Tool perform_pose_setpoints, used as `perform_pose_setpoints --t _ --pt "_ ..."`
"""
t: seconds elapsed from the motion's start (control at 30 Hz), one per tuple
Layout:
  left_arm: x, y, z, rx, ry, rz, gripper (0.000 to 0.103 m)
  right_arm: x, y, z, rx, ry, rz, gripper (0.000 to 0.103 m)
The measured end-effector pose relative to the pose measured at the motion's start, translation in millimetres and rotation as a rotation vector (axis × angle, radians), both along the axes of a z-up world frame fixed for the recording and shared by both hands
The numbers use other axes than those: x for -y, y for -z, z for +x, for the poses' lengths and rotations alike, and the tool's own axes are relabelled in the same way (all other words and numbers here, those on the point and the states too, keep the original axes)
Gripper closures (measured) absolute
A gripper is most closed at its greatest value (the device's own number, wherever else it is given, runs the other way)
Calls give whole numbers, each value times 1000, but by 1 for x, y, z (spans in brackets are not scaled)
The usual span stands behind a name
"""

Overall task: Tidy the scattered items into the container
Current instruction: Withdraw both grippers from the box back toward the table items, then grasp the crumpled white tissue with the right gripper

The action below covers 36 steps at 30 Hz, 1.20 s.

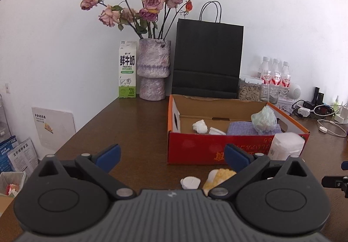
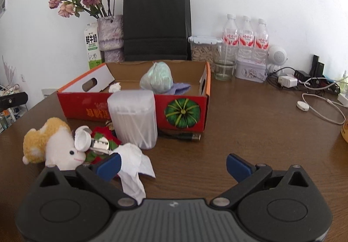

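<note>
A red cardboard box [image 2: 130, 109] [image 1: 195, 148] stands open on the brown table, holding a pale green bag [image 2: 157, 77] [image 1: 264, 119], a purple cloth [image 1: 241, 128] and crumpled white paper [image 1: 200, 126]. In front of it lie a white cotton-swab jar [image 2: 133, 118] [image 1: 285, 148], a yellow-and-white plush toy [image 2: 52, 144] [image 1: 219, 177], a white cap [image 2: 82, 138] [image 1: 190, 182], a red-and-green item [image 2: 102, 142], a crumpled tissue [image 2: 132, 165] and a black USB cable [image 2: 184, 136]. My right gripper [image 2: 173, 167] is open, its left finger beside the tissue. My left gripper [image 1: 173, 156] is open above the cap and plush.
At the back stand a milk carton [image 1: 127, 70], a vase of dried roses [image 1: 152, 68], a black paper bag [image 1: 206, 57], three water bottles [image 2: 245, 39], a glass [image 2: 224, 68], a tin [image 2: 251, 70], a white speaker [image 2: 277, 56] and chargers with cables [image 2: 315, 89].
</note>
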<state>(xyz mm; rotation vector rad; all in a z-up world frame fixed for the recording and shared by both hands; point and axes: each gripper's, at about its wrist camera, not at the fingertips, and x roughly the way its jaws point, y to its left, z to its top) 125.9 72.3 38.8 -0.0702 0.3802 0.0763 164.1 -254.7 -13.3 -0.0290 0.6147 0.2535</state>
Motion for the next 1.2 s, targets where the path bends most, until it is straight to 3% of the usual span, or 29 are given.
perform_pose_setpoints --t 0.23,0.5,0.77,0.87,1.07,1.2 --pt "-12 14 -18 -56 -48 -12 0 1 19 -14 -58 7 -6 0" --pt "-16 15 -30 -61 -57 -16 0 -15 29 -10 -102 -37 -26 0" --pt "-18 18 -29 -75 -47 -34 0 -23 21 11 -71 -31 -1 1" --pt "-17 19 -29 -77 -41 -37 0 -28 19 20 -50 -36 0 5" --pt "-13 22 -26 -92 -37 -32 0 -38 24 30 -55 -72 -2 27" --pt "-11 22 -24 -94 -37 -34 0 -36 26 32 -66 -88 36 64"
